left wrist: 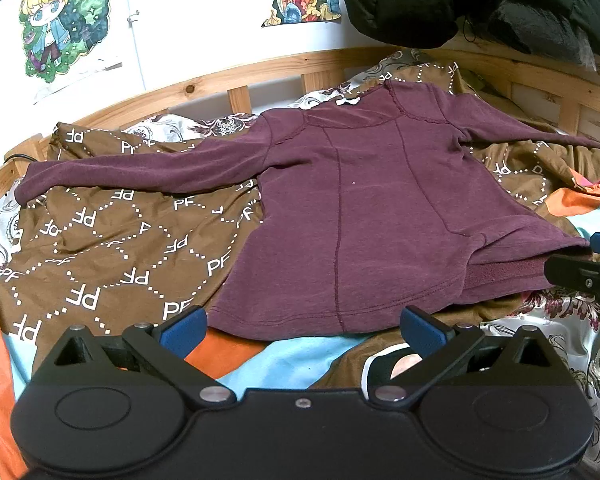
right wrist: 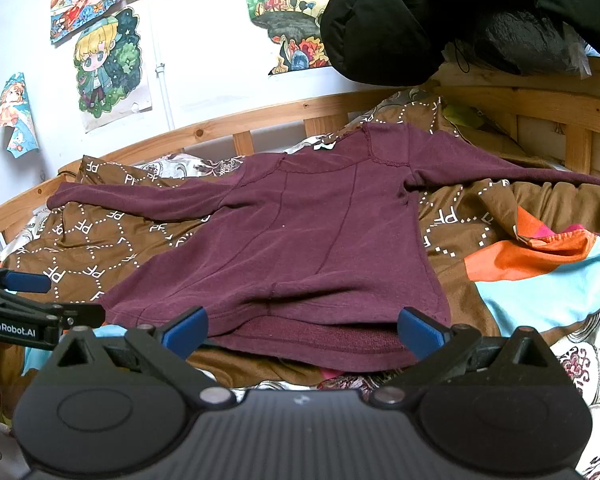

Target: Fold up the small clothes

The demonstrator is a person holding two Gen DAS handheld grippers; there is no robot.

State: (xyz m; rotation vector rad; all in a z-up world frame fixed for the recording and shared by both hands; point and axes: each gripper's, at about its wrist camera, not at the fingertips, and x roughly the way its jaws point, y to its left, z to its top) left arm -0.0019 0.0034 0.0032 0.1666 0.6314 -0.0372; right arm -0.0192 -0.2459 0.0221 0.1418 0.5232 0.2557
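A maroon top (left wrist: 352,208) is spread flat on a brown blanket (left wrist: 112,248) on the bed, its collar toward the wooden rail (left wrist: 204,80) at the far edge and its hem toward the near edge. Both sleeves are stretched out sideways, one toward the left edge, the other toward the right edge. At the hem's right corner the upper layer is lifted a little, so the fleecy inside is shown.

The left gripper (left wrist: 304,330) is held just before the hem's left part, its blue fingers (left wrist: 184,326) spread wide apart with nothing between them. The right gripper (right wrist: 302,330) is held at the hem's right part, its fingers (right wrist: 420,330) likewise wide apart; whether they touch the cloth cannot be told. Each gripper is seen at the side of the other's view.

An orange and light-blue cloth (right wrist: 540,272) lies on the blanket near the right edge. A black jacket (right wrist: 460,16) hangs over the far right corner. Drawings (right wrist: 108,64) are stuck on the white wall behind the rail.
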